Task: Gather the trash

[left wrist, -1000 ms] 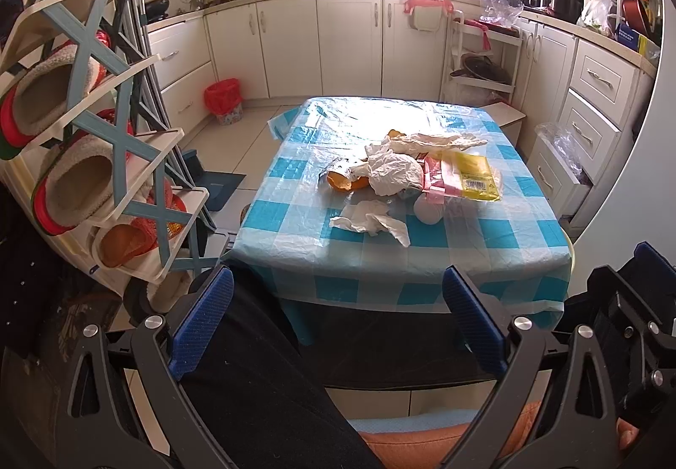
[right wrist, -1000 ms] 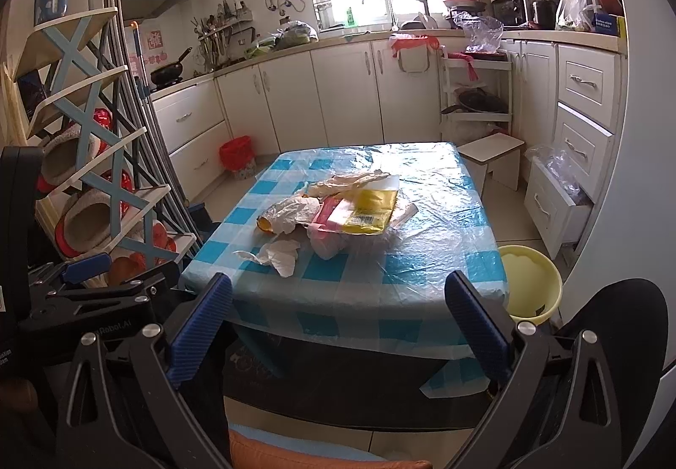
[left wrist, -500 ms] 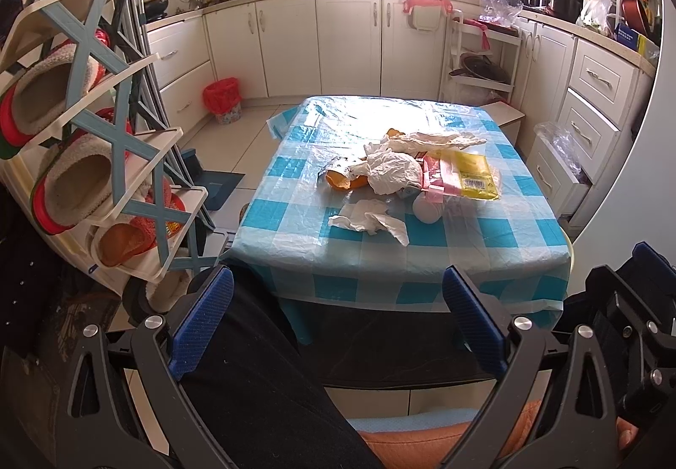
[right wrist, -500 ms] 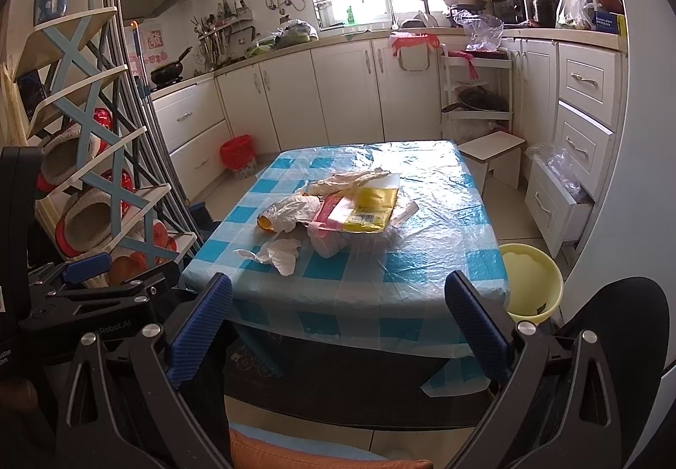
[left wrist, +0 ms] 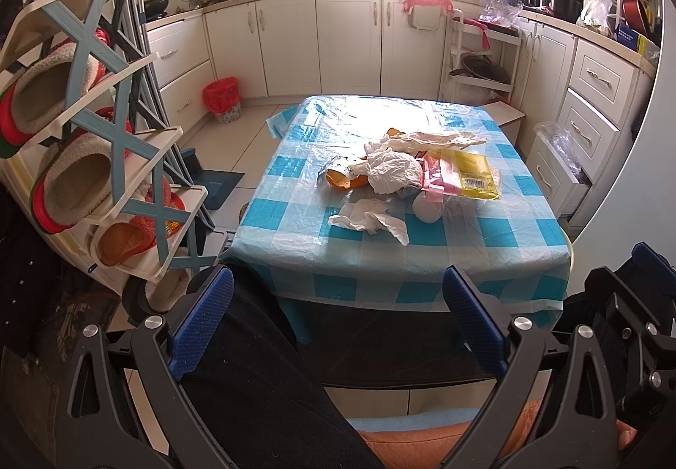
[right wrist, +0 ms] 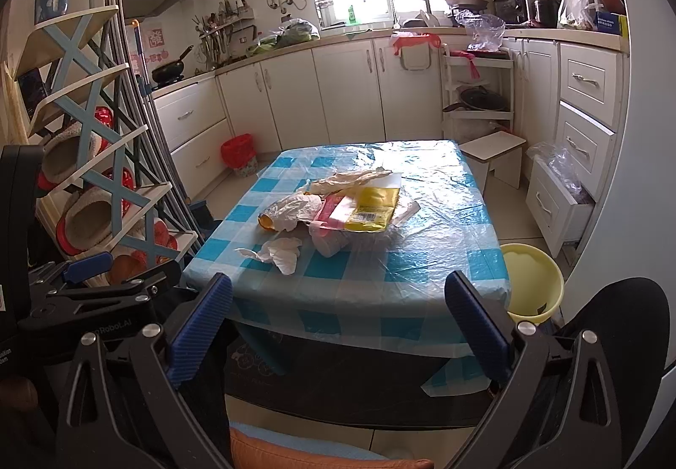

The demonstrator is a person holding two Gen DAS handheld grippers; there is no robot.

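A pile of trash lies mid-table on the blue checked tablecloth [left wrist: 486,241]: a crumpled white tissue [left wrist: 369,217], a white plastic bag [left wrist: 395,173] over an orange peel [left wrist: 338,181], a yellow packet [left wrist: 469,175] and a pink wrapper [left wrist: 435,177]. The right wrist view shows the same tissue [right wrist: 279,251] and yellow packet [right wrist: 374,209]. My left gripper [left wrist: 338,325] is open and held low in front of the table's near edge, well short of the trash. My right gripper [right wrist: 338,331] is open too, also before the near edge, holding nothing.
A yellow bin [right wrist: 534,283] stands on the floor by the table's right corner. A small red bin [left wrist: 222,99] sits by the far cabinets. A shoe rack [left wrist: 97,156] with slippers stands close on the left. A person's dark trouser leg [left wrist: 262,384] lies below the left gripper.
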